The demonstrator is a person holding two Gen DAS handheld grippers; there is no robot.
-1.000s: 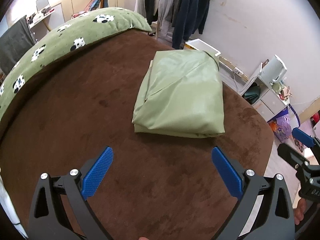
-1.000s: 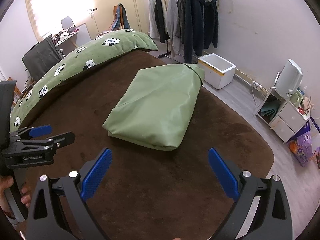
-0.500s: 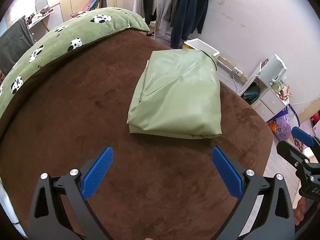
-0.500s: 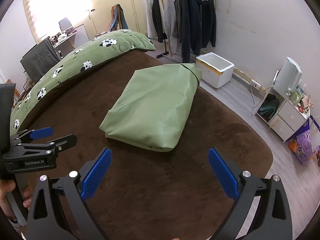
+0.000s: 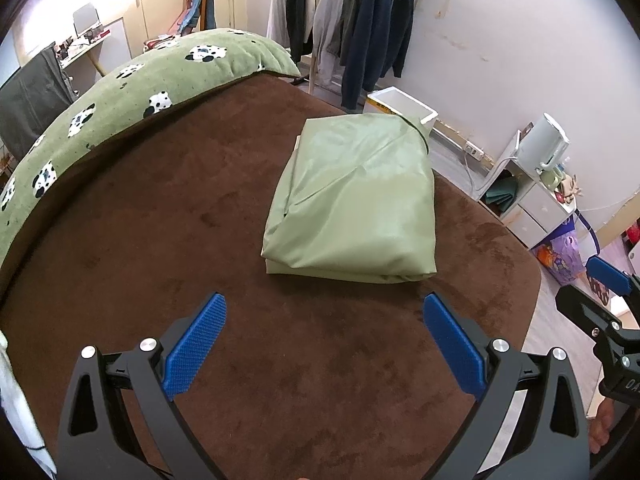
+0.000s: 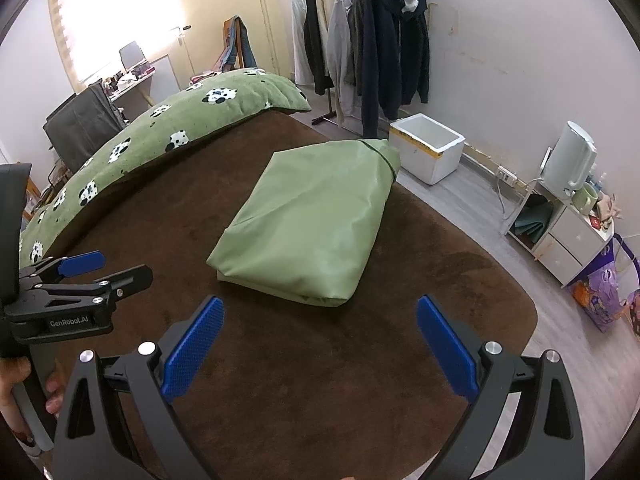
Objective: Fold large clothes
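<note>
A light green garment (image 5: 356, 204) (image 6: 308, 228) lies folded into a neat rectangle on the brown bed cover (image 5: 160, 240) (image 6: 320, 360). My left gripper (image 5: 324, 344) hovers open above the cover, short of the garment's near edge, with nothing between its blue pads. My right gripper (image 6: 318, 346) is also open and empty, held back from the garment's near corner. In the right wrist view the left gripper (image 6: 102, 268) shows at the left edge, gripped by a hand. The right gripper's tip (image 5: 600, 284) appears at the right edge of the left wrist view.
A green panda-print duvet (image 6: 168, 136) is bunched along the far left of the bed. A rack of hanging coats (image 6: 368, 48), a white foam box (image 6: 426, 146) and a small cabinet with a kettle (image 6: 568, 168) stand on the floor beyond the bed.
Both grippers have drawn slightly back and up from the folded garment, staying open. The garment has not moved.
</note>
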